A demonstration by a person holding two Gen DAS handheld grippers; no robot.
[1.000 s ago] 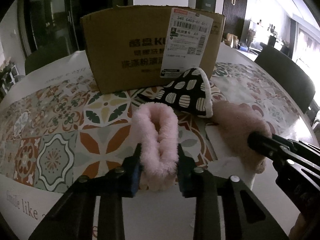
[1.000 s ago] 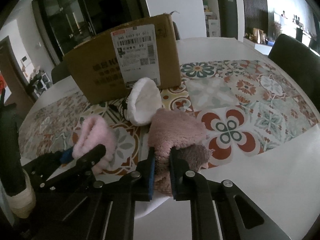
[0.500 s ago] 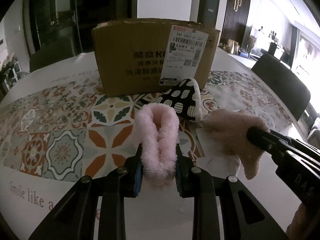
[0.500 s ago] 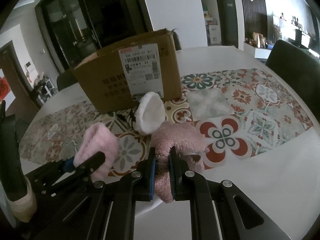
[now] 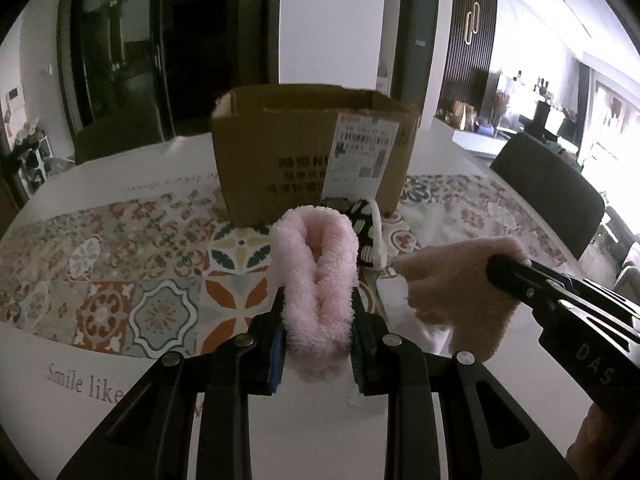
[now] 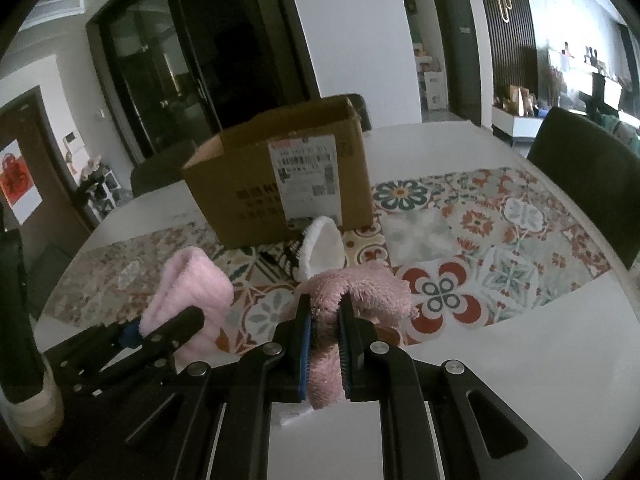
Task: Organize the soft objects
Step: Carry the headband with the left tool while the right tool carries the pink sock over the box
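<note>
My left gripper [image 5: 318, 320] is shut on a light pink fluffy sock [image 5: 316, 264], folded double and held above the table; it also shows in the right wrist view [image 6: 188, 300]. My right gripper [image 6: 325, 320] is shut on a dusty pink fuzzy sock [image 6: 360, 292], which hangs from it in the left wrist view [image 5: 452, 284]. A black sock with white spots [image 5: 362, 232] and a white fleecy inside [image 6: 322, 248] lies on the table in front of the open cardboard box [image 5: 312, 152].
The round white table [image 6: 500, 360] carries a patterned tile-print runner [image 5: 120, 264]. Dark chairs [image 6: 580, 168] stand at the right and behind the box. A white paper tag [image 5: 400, 300] lies near the socks.
Both grippers have risen and pulled back from the box, each lifting its sock off the table. The box now looks farther away and its open top shows.
</note>
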